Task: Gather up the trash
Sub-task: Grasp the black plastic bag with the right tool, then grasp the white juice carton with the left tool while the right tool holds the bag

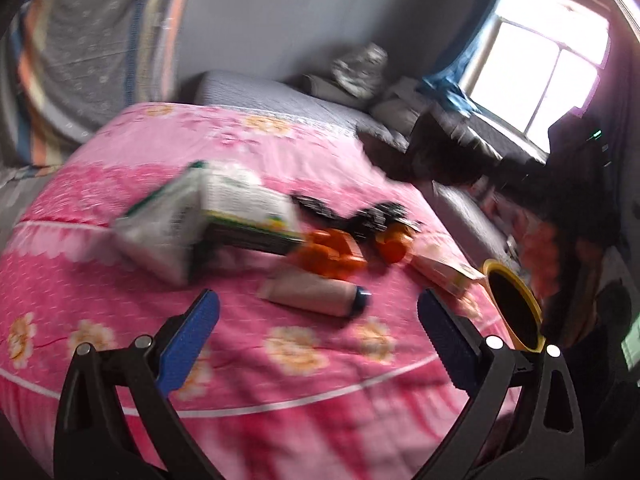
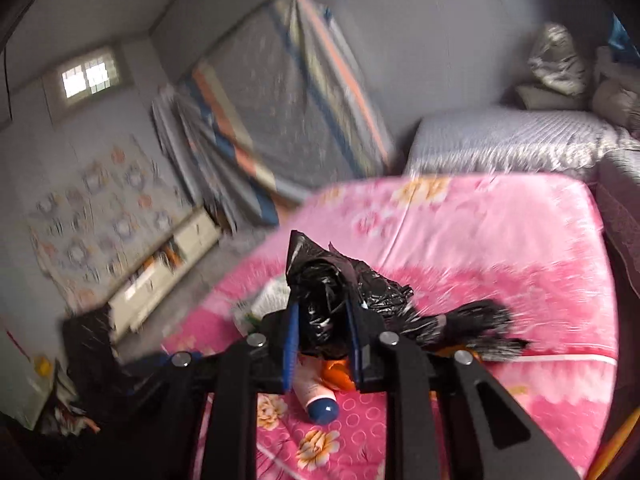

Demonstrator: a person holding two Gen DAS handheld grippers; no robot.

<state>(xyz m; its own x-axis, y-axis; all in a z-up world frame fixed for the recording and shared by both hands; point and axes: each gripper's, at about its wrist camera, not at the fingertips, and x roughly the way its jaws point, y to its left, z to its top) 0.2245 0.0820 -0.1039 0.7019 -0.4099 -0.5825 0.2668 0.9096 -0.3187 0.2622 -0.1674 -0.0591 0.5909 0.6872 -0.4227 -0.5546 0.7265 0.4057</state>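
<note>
**Left wrist view: trash spread on the bed, bag held ready**

Left wrist view: the left hand-held gripper [image 1: 318,332] is spread wide and empty above the pink bed [image 1: 120,184], apparently kept free for picking. Scattered ahead are a green-and-white carton [image 1: 208,216], a cream tube [image 1: 316,294], an orange item [image 1: 330,254] and a small box [image 1: 442,270]; a yellow-rimmed bin [image 1: 514,308] stands at the bed's edge, likely as the destination. The right hand-held gripper [image 2: 322,344] is clamped on a crumpled black plastic bag [image 2: 340,292], lifted over the tube, probably for filling.

Daylight enters through the overexposed window [image 1: 536,68], casting purple flare beside it. Motion blur smears both views. Fisheye distortion bends and darkens the frame edges.
</note>
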